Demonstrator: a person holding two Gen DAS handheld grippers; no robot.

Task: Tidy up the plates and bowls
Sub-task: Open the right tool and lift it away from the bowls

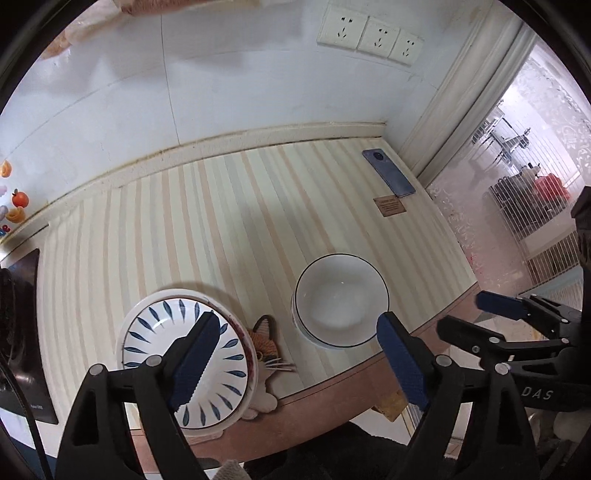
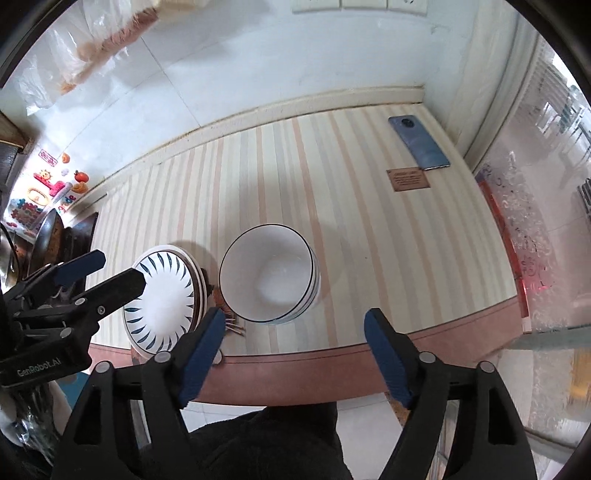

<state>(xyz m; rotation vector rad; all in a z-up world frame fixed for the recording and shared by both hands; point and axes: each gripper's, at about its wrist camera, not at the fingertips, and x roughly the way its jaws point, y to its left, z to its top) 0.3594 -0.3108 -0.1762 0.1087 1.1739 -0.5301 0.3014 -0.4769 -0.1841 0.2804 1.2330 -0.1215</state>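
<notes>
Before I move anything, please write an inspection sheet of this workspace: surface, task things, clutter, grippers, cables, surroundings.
Surface: striped table, pink front edge.
Task things: leaf-pattern plate on top of a plate stack, near the front left; white bowls nested beside it, apart.
Clutter: phone and brown card far right; cat coaster partly under the plates.
Grippers: left gripper open over the plates; right gripper open, empty.
Cables: dark cable at left edge.
Surroundings: tiled wall, wall sockets, frosted glass door.

Beside the leaf-patterned plate (image 1: pixel 186 354), a cat-shaped mat (image 1: pixel 266 345) lies partly hidden under it. The brown card (image 2: pixel 408 179) far beyond the plate bears print too small to read. The plates stacked beneath it cannot be counted.
</notes>
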